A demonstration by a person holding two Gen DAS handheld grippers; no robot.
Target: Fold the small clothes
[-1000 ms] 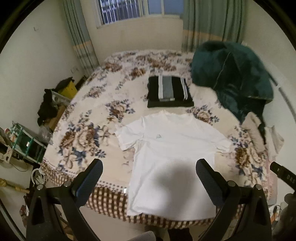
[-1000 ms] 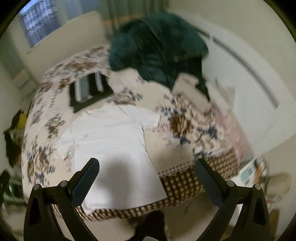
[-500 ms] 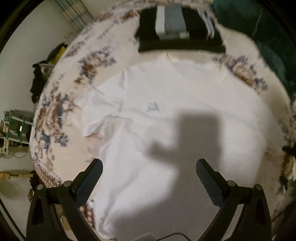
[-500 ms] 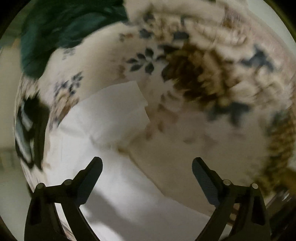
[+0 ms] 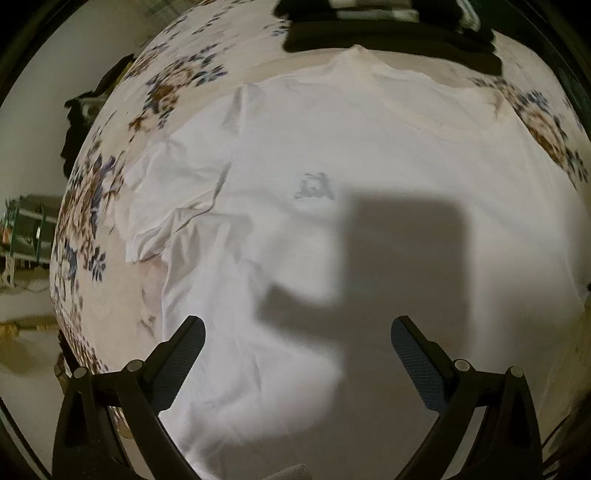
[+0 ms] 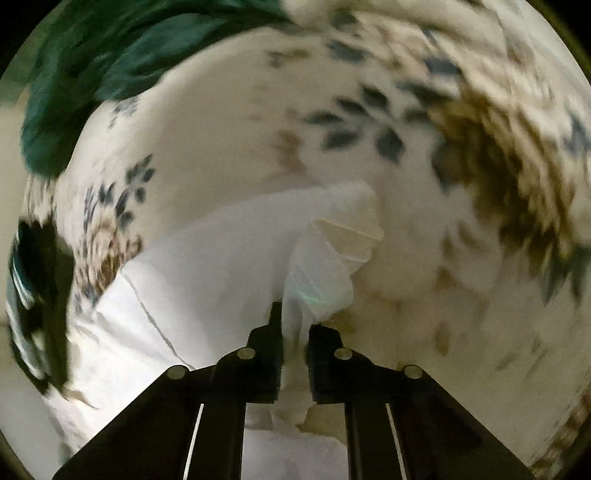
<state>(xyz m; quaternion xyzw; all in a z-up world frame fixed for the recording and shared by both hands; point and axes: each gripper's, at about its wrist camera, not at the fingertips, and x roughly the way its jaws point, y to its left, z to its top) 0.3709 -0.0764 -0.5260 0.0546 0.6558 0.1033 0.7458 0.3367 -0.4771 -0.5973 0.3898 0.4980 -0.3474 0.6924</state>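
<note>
Your right tool has clamped the white cotton T-shirt's sleeve; your left tool hovers spread above the shirt.

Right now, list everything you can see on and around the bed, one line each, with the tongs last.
T-shirt: one, white, spread flat on the bed, right sleeve bunched in the right tongs.
Folded clothes: one pile, black with pale stripes, just beyond the T-shirt's collar.
Blanket: one, dark green, heaped at the far side.
Bedsheet: one, cream with brown and blue flowers.
Rack: one, green, on the floor beside the bed.
Left tongs: open above the T-shirt.
Right tongs: shut on the sleeve.
</note>
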